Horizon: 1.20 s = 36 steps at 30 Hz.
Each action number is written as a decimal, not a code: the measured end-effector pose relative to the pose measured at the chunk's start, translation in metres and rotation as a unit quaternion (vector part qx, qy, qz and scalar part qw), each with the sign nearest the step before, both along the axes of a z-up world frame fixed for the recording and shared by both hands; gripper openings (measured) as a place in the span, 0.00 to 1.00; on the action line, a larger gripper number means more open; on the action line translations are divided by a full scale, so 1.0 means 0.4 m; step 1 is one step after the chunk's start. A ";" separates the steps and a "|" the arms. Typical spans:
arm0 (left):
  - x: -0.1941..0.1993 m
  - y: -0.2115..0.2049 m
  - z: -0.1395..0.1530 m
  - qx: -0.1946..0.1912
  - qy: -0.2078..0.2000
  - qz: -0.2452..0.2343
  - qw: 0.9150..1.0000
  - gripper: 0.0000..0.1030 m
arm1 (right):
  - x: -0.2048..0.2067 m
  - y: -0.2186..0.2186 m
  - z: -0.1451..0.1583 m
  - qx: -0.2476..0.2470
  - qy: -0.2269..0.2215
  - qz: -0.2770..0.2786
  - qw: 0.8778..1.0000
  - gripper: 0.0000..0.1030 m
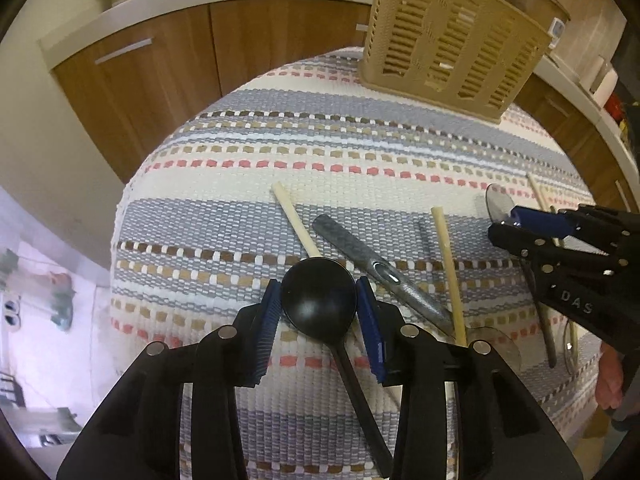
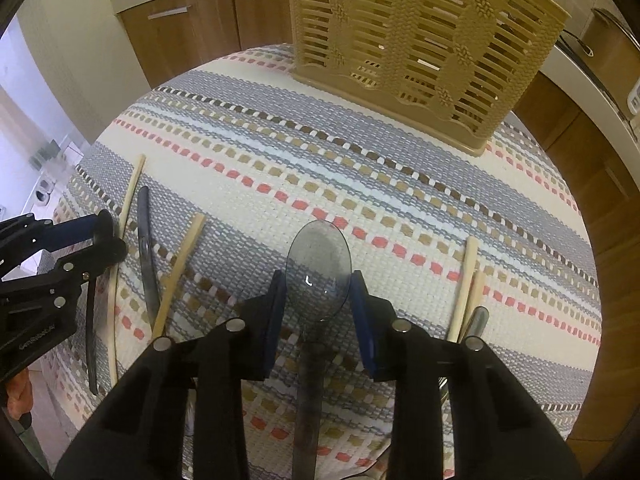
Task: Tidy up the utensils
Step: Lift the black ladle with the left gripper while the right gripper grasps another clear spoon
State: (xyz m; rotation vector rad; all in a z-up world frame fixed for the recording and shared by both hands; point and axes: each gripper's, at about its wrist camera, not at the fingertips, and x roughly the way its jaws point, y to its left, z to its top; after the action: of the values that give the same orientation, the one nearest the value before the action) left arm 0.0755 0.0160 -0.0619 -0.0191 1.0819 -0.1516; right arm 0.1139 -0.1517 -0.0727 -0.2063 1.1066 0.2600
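While a striped woven cloth (image 1: 320,152) in grey, cream, red and brown covers the table, wooden cabinets (image 1: 168,80) under a white counter curve across the top of both views. A beige slotted plastic caddy (image 2: 420,40) stands upright at upper right. At lower centre, the left gripper (image 1: 318,296) has its blue pads closed on the bowl of a matte black spoon (image 1: 320,292). The right gripper (image 2: 318,288) pinches a clear smoky plastic spoon (image 2: 319,264) likewise. Pale chopsticks (image 1: 448,272) lie scattered beside them.
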 end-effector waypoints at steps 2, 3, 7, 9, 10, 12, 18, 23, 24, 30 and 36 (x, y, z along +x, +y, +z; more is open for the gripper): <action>-0.006 0.005 0.013 -0.005 -0.012 -0.001 1.000 0.35 | -0.003 -0.008 0.005 0.008 -0.004 -0.002 1.000 0.29; -0.009 0.007 0.019 -0.008 -0.017 -0.002 1.000 0.35 | -0.003 -0.014 0.010 0.019 -0.006 -0.004 1.000 0.29; -0.025 0.016 0.062 -0.018 -0.049 -0.007 0.999 0.35 | -0.017 -0.047 0.044 0.058 -0.020 -0.005 0.998 0.29; -0.028 0.017 0.080 -0.022 -0.064 -0.010 0.998 0.35 | -0.023 -0.056 0.061 0.068 -0.031 -0.004 0.997 0.29; -0.032 0.018 0.090 -0.028 -0.073 -0.013 0.997 0.35 | -0.026 -0.061 0.071 0.074 -0.038 -0.004 0.997 0.29; -0.038 0.018 0.109 -0.040 -0.091 -0.018 0.995 0.35 | -0.031 -0.070 0.087 0.083 -0.048 -0.004 0.995 0.28; -0.055 0.004 0.156 -0.032 -0.139 -0.024 0.990 0.35 | -0.049 -0.079 0.131 0.101 -0.081 0.002 0.992 0.28; -0.069 -0.011 0.196 -0.016 -0.180 -0.031 0.983 0.35 | -0.066 -0.084 0.173 0.119 -0.110 0.006 0.987 0.28; -0.068 -0.015 0.204 -0.013 -0.188 -0.032 0.982 0.35 | -0.069 -0.087 0.185 0.124 -0.118 0.009 0.985 0.28; -0.066 -0.033 0.248 -0.004 -0.231 -0.040 0.972 0.35 | -0.062 -0.091 0.213 0.146 -0.145 0.007 0.979 0.28; -0.062 -0.037 0.285 0.003 -0.268 -0.042 0.962 0.35 | -0.074 -0.112 0.267 0.185 -0.197 0.006 0.963 0.28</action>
State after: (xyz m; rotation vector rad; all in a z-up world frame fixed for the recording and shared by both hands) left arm 0.0509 0.0013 0.0520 0.0704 0.5408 -0.2148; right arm 0.0844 -0.1966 0.0340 0.0691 0.6470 0.4117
